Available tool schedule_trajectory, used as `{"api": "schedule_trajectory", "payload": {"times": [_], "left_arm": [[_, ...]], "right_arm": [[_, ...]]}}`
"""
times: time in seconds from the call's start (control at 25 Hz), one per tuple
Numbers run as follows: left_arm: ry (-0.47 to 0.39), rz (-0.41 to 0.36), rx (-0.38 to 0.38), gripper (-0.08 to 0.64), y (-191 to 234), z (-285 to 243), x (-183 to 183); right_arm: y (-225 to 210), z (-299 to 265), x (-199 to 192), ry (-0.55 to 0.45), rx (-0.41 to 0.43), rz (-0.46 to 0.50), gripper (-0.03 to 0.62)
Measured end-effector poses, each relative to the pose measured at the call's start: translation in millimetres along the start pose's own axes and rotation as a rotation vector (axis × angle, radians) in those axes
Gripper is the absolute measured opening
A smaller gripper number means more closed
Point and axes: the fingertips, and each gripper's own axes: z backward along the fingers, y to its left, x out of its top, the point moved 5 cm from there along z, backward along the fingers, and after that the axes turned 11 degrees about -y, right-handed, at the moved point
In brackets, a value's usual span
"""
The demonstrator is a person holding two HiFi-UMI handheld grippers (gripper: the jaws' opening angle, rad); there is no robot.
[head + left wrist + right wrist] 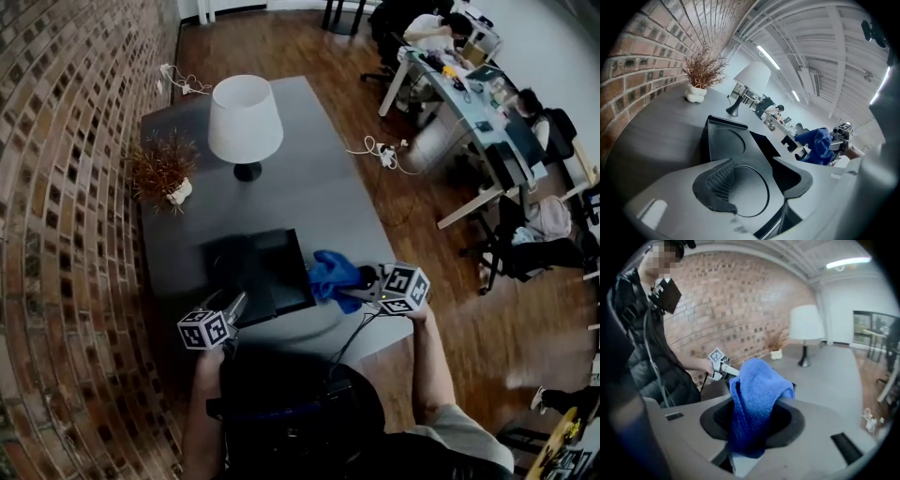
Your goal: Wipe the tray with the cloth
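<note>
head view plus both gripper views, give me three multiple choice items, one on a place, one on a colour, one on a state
1. Where does the lamp stand?
A. on the table, beyond the tray
B. inside the tray
C. on the floor

2. What colour is the cloth?
A. red
B. blue
C. white

3. What is the state of the right gripper?
A. open and empty
B. shut on the cloth
C. shut on the lamp

Answers:
1 A: the head view shows the lamp's base on the grey tabletop past the tray's far edge.
2 B: the cloth is bright blue in all three views.
3 B: the right gripper view shows the cloth pinched between its jaws and bunching out above them.
</note>
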Motion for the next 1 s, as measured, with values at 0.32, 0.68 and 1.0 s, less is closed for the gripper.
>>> {"api": "schedule_trajectory", "payload": {"times": [0.32,0.68,1.0], "left_arm": [[-0.001,-0.002,0.0,0.247,-0.4,0.3,2.4],[-0.006,-0.001,0.004,0.247,-4.6,-1.6,2.4],[-0.086,0.071,-0.016,0.247,3.4,4.6,6.6]], "right_arm": [[4.9,137.4,-118.7,0.414,-0.41,-0.133,0.147],[25.8,95.1,-216.6,0.769,-0.441,-0.13,0.399],[-2.6,19.8,-57.4,-0.021,-0.329,-0.296,0.356]]}}
